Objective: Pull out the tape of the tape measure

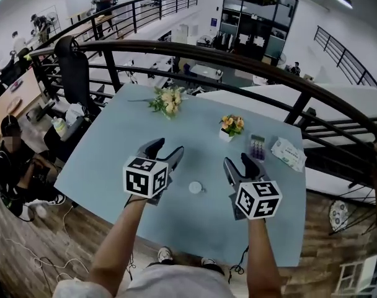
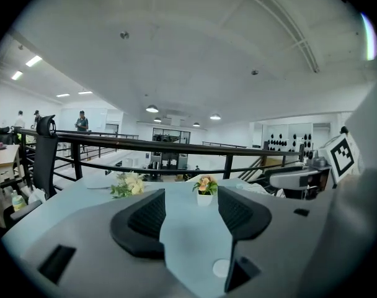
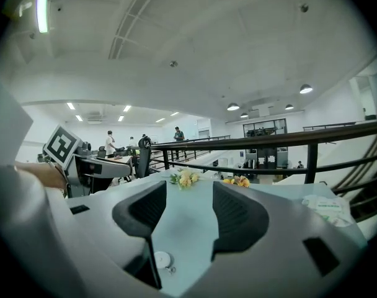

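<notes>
Fingers (image 2: 148,216) of the left gripper (image 1: 166,149) and right gripper (image 1: 238,164) stand apart and empty either side of the small round white tape measure (image 1: 195,187) lying on the pale blue table (image 1: 114,141), untouched, so the whole pull is yet to do.

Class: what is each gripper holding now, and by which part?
Nothing is held. The left gripper and right gripper are both open and empty; the tape measure lies untouched on the table between them.
</notes>
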`<state>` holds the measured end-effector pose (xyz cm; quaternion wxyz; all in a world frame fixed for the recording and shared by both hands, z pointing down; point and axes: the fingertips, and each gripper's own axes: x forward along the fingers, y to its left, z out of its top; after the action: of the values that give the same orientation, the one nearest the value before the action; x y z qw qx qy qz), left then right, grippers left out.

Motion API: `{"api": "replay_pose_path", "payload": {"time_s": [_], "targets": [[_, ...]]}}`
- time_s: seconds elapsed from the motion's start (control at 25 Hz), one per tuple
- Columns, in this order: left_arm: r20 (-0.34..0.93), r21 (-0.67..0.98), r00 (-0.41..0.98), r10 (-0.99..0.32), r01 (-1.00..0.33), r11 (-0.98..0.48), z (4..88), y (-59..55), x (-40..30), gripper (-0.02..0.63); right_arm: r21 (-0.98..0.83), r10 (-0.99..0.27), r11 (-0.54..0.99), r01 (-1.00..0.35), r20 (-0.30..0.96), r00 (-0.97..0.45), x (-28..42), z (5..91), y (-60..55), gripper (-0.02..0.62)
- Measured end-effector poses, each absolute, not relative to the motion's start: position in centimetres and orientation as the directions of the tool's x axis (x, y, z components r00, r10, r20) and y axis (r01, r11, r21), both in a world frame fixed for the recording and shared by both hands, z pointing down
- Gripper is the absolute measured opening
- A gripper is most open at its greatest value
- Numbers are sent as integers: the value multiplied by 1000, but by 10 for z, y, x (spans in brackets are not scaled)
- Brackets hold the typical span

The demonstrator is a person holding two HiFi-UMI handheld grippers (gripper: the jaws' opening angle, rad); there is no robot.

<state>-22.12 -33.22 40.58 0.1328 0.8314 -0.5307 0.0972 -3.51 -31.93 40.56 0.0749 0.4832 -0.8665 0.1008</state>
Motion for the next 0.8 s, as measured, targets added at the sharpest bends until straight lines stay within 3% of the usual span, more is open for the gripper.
{"api": "replay_pose_path", "payload": {"time_s": [0.8], "targets": [[360,55,674,-644,-705,-707,429,-350,-170,264,-123,-915,298,-947,246,-320,-23,425,-295,218]]}}
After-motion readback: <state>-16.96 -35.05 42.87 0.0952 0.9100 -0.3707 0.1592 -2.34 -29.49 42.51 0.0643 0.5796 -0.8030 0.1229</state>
